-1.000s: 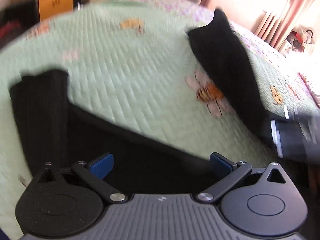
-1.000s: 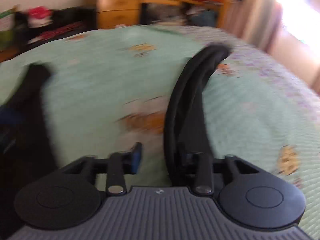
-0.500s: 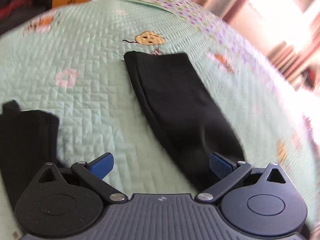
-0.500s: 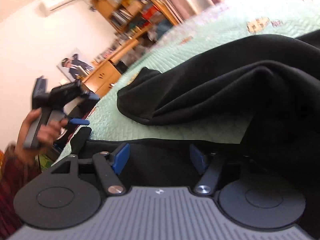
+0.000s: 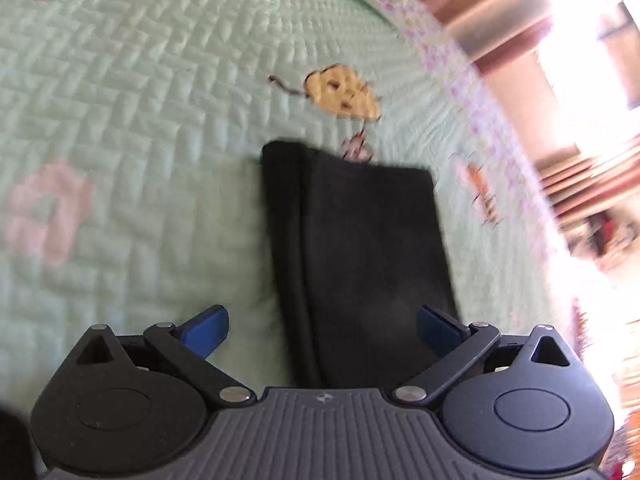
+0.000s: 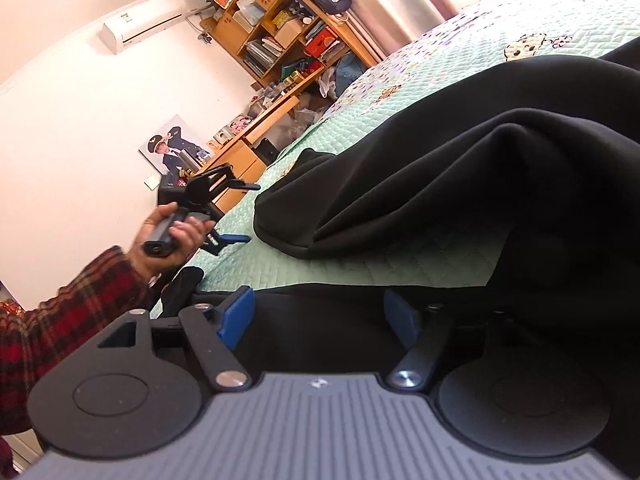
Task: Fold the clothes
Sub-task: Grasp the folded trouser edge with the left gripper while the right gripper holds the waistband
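A black garment [image 6: 460, 168] lies on the green quilted bedspread [image 5: 132, 92], one sleeve folded in over its body. In the left wrist view that sleeve [image 5: 360, 248] runs away from me and ends in a square cuff. My left gripper [image 5: 320, 328] hovers open over the sleeve, which passes between its fingers without touching the blue pads. My right gripper [image 6: 318, 318] sits low at the garment's edge, rolled sideways. Its jaws are opening, with black fabric lying between them and the pads not pressing it. The left gripper [image 6: 242, 213] shows there too, held by a hand [image 6: 168, 236].
A plaid sleeve [image 6: 60, 320] reaches in from the left of the right wrist view. Wooden shelves [image 6: 280, 28] and a desk [image 6: 256, 136] stand beyond the bed, an air conditioner [image 6: 140, 24] on the wall. Curtains and a bright window [image 5: 580, 80] lie past the bed's flowered border.
The right gripper let go of the black sleeve it carried, rolled sideways and sank to the garment's edge, jaws wider. The left gripper swept across the bed to over the folded sleeve's end.
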A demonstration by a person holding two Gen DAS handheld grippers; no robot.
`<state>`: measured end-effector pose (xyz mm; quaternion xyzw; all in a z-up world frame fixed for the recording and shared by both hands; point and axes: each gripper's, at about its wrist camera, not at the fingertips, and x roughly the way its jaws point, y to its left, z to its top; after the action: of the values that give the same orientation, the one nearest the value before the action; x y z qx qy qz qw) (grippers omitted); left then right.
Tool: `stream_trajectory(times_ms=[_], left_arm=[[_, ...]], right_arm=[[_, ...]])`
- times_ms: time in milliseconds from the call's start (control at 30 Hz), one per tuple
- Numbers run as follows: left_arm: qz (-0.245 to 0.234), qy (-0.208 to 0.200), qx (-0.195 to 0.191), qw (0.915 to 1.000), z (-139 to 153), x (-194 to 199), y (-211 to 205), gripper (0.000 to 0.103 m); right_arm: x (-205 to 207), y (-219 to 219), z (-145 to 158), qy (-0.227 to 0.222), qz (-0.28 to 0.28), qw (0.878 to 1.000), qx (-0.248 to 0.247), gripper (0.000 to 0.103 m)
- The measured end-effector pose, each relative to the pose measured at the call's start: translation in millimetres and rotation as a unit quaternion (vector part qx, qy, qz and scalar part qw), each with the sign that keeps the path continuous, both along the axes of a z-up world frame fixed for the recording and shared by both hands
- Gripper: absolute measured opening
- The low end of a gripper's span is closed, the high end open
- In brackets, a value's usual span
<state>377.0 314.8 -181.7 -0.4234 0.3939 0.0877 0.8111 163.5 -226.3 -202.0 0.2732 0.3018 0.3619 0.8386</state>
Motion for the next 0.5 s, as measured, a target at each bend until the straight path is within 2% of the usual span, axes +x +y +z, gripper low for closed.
stream_trajectory(times_ms=[67, 133, 167, 233, 333, 367, 400, 433, 500], left_arm=[[-0.010, -0.007, 0.007, 0.9999, -1.1, 10.0, 2.2, 0.097], [-0.027, -0.007, 0.029, 0.9992, 0.2, 21.8, -2.3, 0.096], [-0.033, -0.005, 0.044, 0.9985, 1.4, 27.3, -5.5, 0.092], [-0.040, 0.006, 0.081, 0.9959, 4.2, 36.8, -12.9, 0.079], [-0.042, 0.025, 0.119, 0.9917, 7.2, 49.0, -18.2, 0.043], [-0.042, 0.031, 0.127, 0.9906, 7.9, 52.7, -18.6, 0.021], [-0.043, 0.031, 0.124, 0.9908, 8.7, 55.3, -16.8, 0.011], [-0.040, 0.025, 0.121, 0.9916, 11.3, 54.1, -14.4, 0.009], [-0.029, 0.000, 0.141, 0.9895, 26.5, 39.3, -14.6, 0.007]], right_arm=[[0.8, 0.0, -0.2, 0.001, 0.000, 1.000, 0.002, 0.073], [2.4, -0.2, -1.2, 0.001, 0.000, 1.000, 0.005, 0.073], [3.5, -0.1, -2.0, 0.002, 0.000, 1.000, 0.006, 0.073], [5.5, 0.3, -3.3, 0.003, -0.001, 1.000, 0.009, 0.073], [4.9, 2.3, -2.8, 0.001, -0.003, 1.000, 0.007, 0.073], [4.4, 2.7, -2.5, 0.000, -0.003, 1.000, 0.005, 0.073], [4.0, 3.1, -2.3, 0.000, -0.004, 1.000, 0.003, 0.073], [3.9, 3.6, -2.2, -0.001, -0.004, 1.000, 0.003, 0.073], [3.2, 4.5, -1.8, -0.001, -0.005, 1.000, 0.001, 0.073]])
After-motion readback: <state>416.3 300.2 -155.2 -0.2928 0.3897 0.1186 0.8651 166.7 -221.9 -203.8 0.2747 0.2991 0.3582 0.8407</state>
